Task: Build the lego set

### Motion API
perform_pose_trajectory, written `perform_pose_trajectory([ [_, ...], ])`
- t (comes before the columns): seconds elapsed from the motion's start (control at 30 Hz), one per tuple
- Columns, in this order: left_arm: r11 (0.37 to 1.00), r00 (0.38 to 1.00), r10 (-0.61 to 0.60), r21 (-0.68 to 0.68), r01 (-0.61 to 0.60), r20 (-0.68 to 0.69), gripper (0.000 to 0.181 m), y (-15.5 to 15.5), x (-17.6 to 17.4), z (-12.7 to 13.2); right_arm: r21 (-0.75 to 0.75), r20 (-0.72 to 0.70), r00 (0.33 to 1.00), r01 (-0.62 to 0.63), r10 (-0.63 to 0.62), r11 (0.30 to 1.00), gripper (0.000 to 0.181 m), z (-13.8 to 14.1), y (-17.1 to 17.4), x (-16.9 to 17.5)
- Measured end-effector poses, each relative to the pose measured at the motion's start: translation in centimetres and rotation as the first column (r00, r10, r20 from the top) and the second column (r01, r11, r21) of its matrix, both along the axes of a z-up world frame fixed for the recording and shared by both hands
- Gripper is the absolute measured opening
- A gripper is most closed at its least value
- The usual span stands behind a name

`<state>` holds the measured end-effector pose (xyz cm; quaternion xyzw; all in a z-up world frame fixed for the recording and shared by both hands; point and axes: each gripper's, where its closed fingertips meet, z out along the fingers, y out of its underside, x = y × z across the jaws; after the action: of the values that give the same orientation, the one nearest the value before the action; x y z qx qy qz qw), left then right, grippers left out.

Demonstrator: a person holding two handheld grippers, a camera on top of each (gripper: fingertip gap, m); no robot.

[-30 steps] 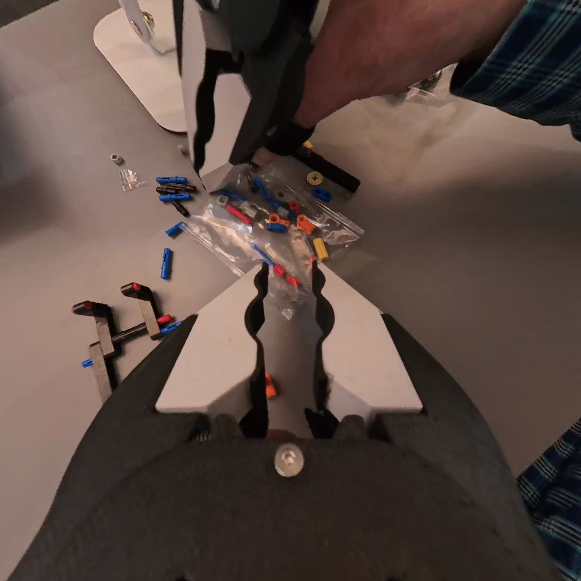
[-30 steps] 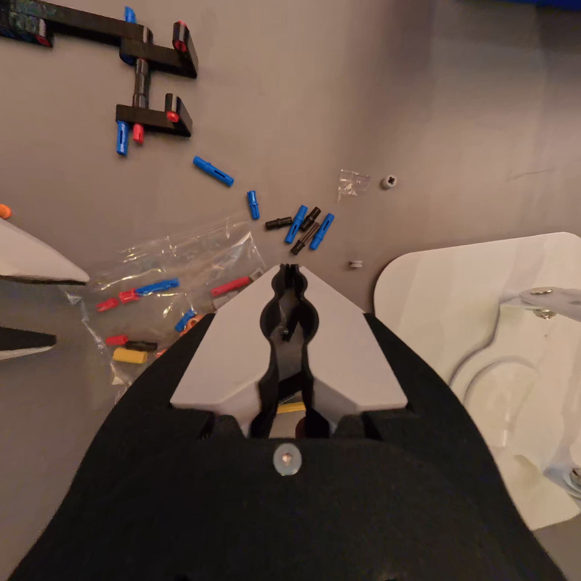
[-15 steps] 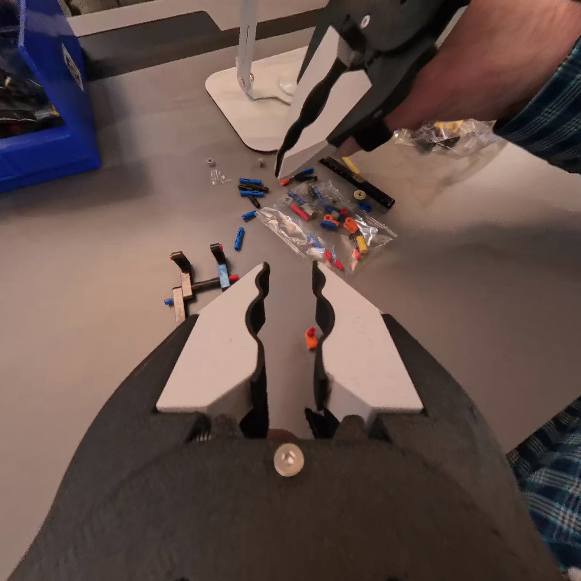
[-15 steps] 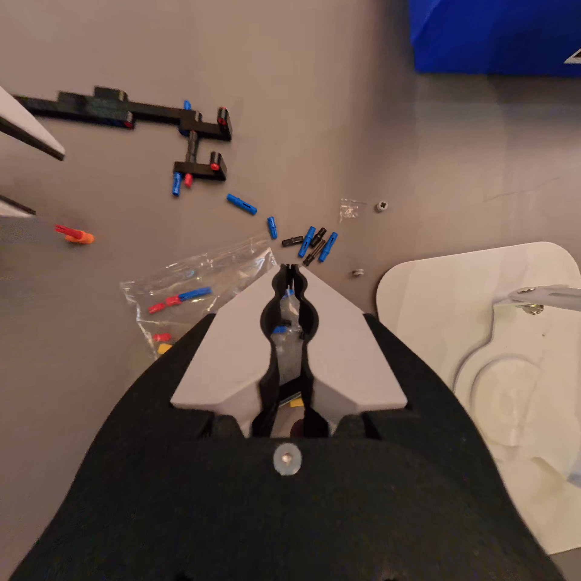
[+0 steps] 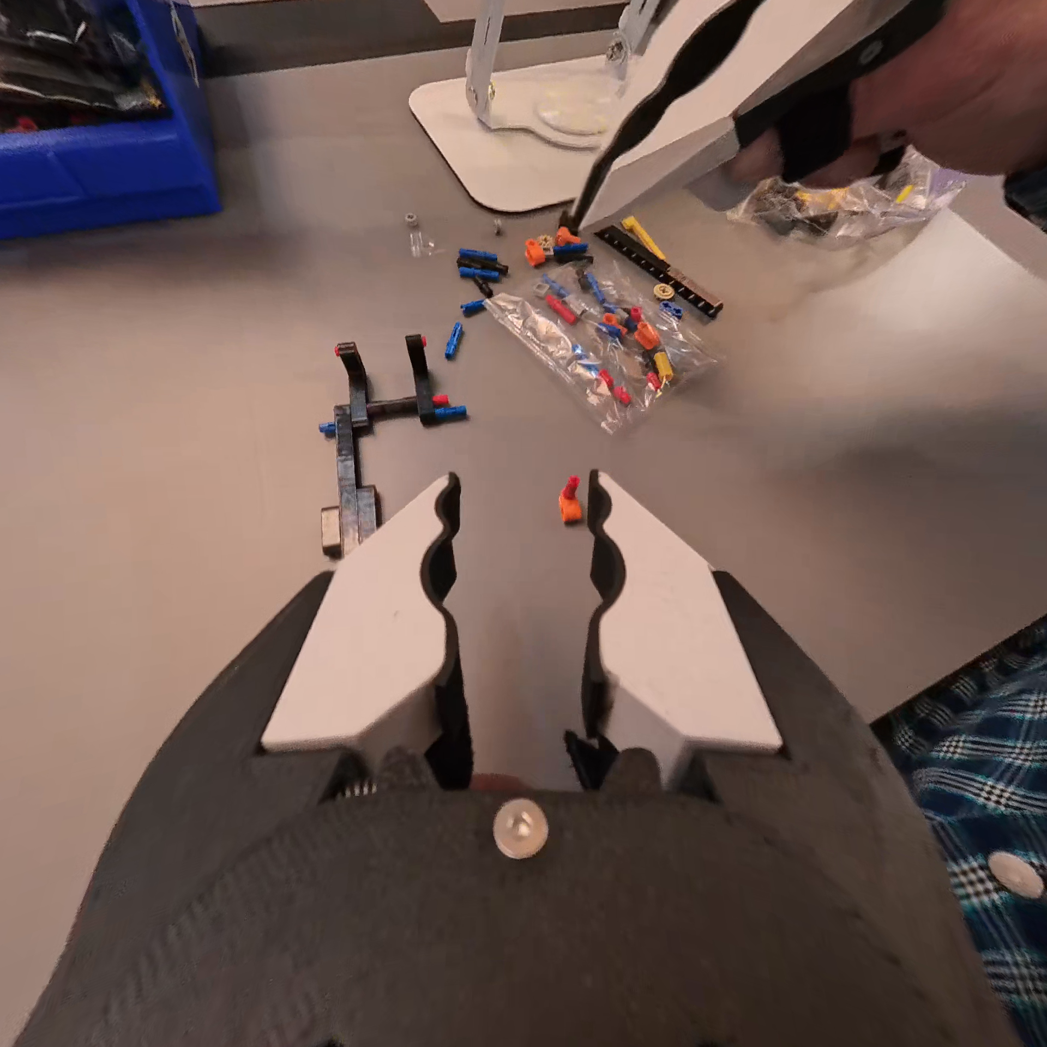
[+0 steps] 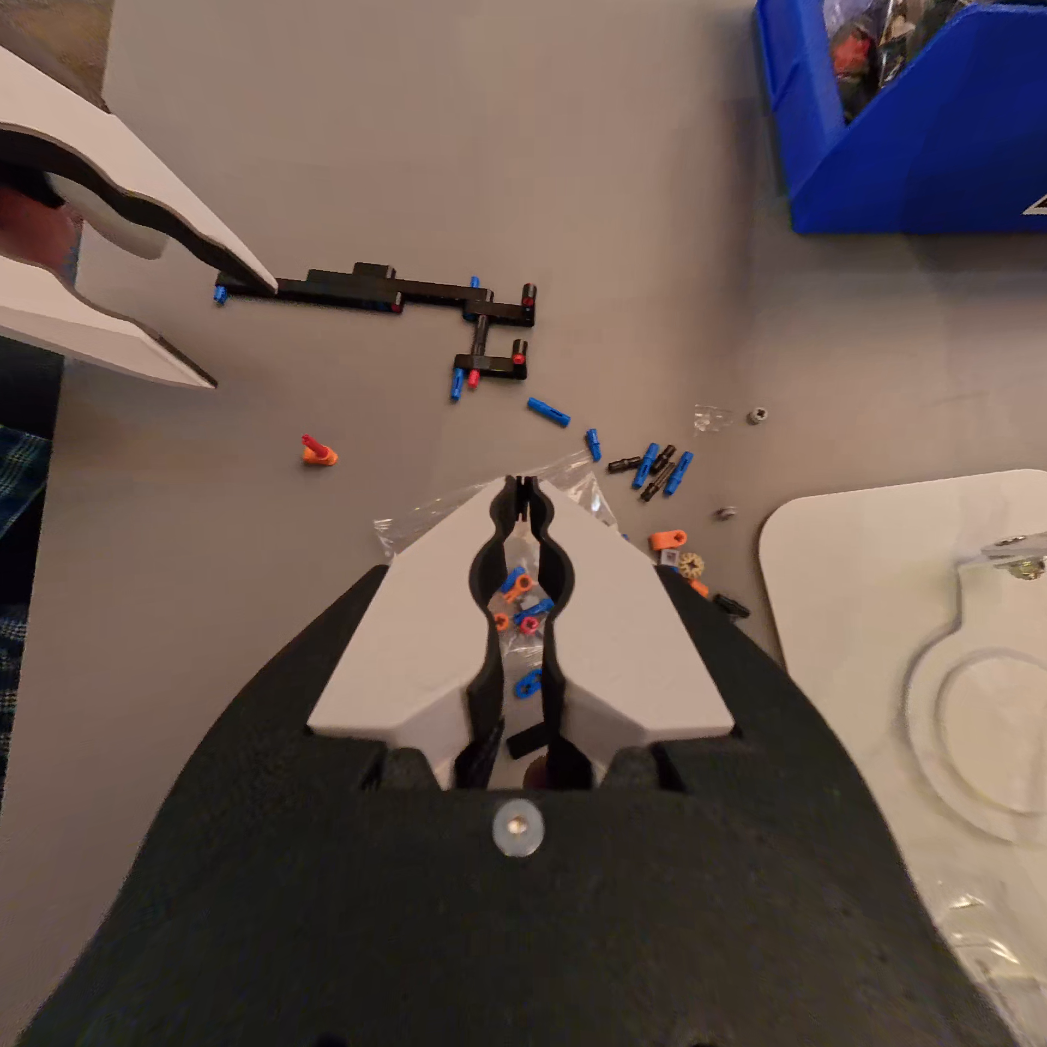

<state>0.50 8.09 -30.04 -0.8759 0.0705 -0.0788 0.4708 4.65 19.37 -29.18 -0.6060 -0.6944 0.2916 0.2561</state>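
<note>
The left gripper (image 5: 521,487) hangs above the grey table (image 5: 170,510) with its jaws parted wide and nothing between them. Just beside its right fingertip lies a small orange connector with a red pin (image 5: 570,499), the pin end pointing away from the camera toward the bag.

The black lego assembly (image 5: 362,430) lies flat on the table just left of the left gripper's fingers. Its long beam runs toward and away from the left camera; at the far end a short cross-axle leads right to a second arm, and both arms point away, tipped with red pins. In the right wrist view the same assembly (image 6: 396,294) stretches left to right, with the left gripper's upper fingertip (image 6: 249,272) over its left end.

The right gripper (image 6: 522,486) has its tips pressed together, and its tips look pinched on the edge of the clear plastic bag (image 5: 600,345) of small blue, red and orange parts. Loose blue and black pins (image 6: 657,464) lie just right of its tips, near the white base plate (image 6: 850,566). A blue bin (image 6: 906,158) stands at the far right
</note>
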Motion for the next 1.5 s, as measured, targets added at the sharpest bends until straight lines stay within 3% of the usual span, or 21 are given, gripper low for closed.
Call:
perform_pose_trajectory([
  [0.43,0.996,1.0,-0.009,-0.094,0.006,-0.023,0.046,-2.1,0.8,-3.1,-0.062,-0.014,1.0,-0.027,0.027,0.998,0.0,-0.7,-3.1,1.2],
  [0.9,0.984,0.999,-0.014,-0.18,0.005,-0.049,0.043,-2.7,1.2,-5.4,-0.109,0.032,0.997,-0.069,0.073,0.992,0.001,-3.2,-6.2,3.0],
  [1.23,0.989,0.998,0.004,-0.15,-0.013,-0.063,0.036,-2.9,1.0,-5.4,-0.094,0.079,0.989,-0.118,0.126,0.989,0.001,-5.7,-8.1,3.3],
  [1.5,0.997,0.995,0.052,-0.049,-0.057,-0.085,0.039,-2.9,0.5,-3.6,-0.126,-0.011,0.993,-0.115,0.115,0.985,0.001,-3.8,-8.7,2.2],
])
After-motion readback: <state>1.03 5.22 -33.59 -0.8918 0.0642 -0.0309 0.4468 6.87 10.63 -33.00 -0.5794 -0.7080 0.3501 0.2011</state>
